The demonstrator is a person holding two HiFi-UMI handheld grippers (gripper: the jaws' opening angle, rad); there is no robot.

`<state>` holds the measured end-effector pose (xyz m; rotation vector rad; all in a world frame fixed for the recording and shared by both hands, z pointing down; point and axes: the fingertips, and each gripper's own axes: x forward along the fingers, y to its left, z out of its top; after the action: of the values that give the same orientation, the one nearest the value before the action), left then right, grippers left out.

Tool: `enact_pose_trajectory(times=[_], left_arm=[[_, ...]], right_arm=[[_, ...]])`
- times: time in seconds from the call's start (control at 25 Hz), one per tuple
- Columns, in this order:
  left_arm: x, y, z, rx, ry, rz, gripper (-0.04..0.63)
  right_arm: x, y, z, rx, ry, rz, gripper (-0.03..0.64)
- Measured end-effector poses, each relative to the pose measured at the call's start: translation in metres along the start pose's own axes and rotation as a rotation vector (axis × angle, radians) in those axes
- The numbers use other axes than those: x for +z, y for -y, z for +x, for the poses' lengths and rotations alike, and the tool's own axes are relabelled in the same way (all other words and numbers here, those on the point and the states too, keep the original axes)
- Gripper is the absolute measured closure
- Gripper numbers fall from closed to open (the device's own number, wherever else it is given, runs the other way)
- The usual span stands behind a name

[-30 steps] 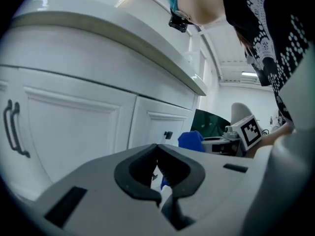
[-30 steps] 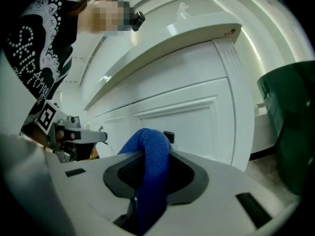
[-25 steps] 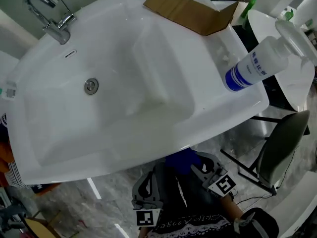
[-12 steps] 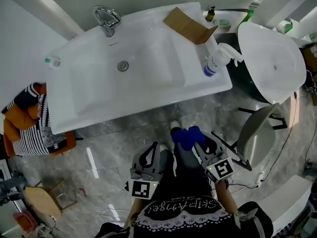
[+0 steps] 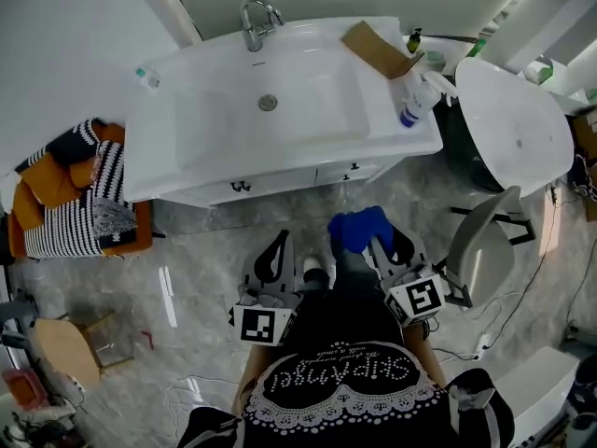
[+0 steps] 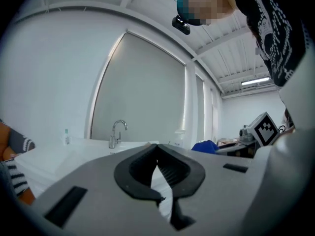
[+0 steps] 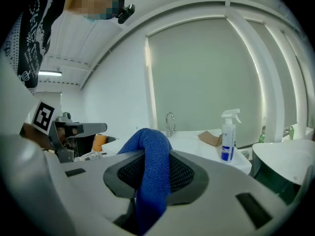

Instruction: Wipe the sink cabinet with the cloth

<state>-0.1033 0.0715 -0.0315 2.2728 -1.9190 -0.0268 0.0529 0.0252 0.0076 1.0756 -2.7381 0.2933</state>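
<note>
A white sink cabinet (image 5: 280, 183) with a basin (image 5: 270, 110) and chrome faucet (image 5: 254, 21) stands against the wall ahead of me. My right gripper (image 5: 366, 241) is shut on a blue cloth (image 5: 356, 230), which drapes over the jaws (image 7: 150, 171). My left gripper (image 5: 277, 255) is shut with nothing in it (image 6: 157, 168). Both grippers hang close to my body, well short of the cabinet front. A white spray bottle (image 5: 417, 101) with a blue label stands on the counter's right end (image 7: 227, 134).
A piece of cardboard (image 5: 378, 49) lies on the counter by the bottle. A striped cloth on an orange seat (image 5: 70, 194) sits left of the cabinet. A round white table (image 5: 513, 124) and grey chair (image 5: 480, 245) stand at right. Marble floor lies between.
The view has pulled far back from the sink: one second ago the basin filled the frame, now the whole cabinet shows. The grippers stay low by my body, the cloth still held.
</note>
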Motion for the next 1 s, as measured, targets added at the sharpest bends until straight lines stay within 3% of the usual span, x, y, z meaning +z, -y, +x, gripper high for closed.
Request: enact_pose_trajectory(times=[0.16, 0.52, 0.76, 1.0], left_arm=[[0.011, -0.005, -0.022, 0.069, 0.037, -0.005, 0.591], [0.013, 0.02, -0.039, 0.087, 0.058, 0.01, 0.591], [0.007, 0.075, -0.046, 0.094, 0.043, 0.013, 0.591], [-0.02, 0.173, -0.074, 0.042, -0.016, 0.035, 0.591]], right_arm=[[-0.004, -0.022, -0.005, 0.034, -0.025, 0.006, 0.503], [-0.002, -0.033, -0.027, 0.092, -0.017, -0.018, 0.503], [-0.022, -0.012, -0.089, 0.091, -0.055, -0.002, 0.503], [-0.064, 0.004, -0.179, 0.104, -0.114, 0.05, 0.503]])
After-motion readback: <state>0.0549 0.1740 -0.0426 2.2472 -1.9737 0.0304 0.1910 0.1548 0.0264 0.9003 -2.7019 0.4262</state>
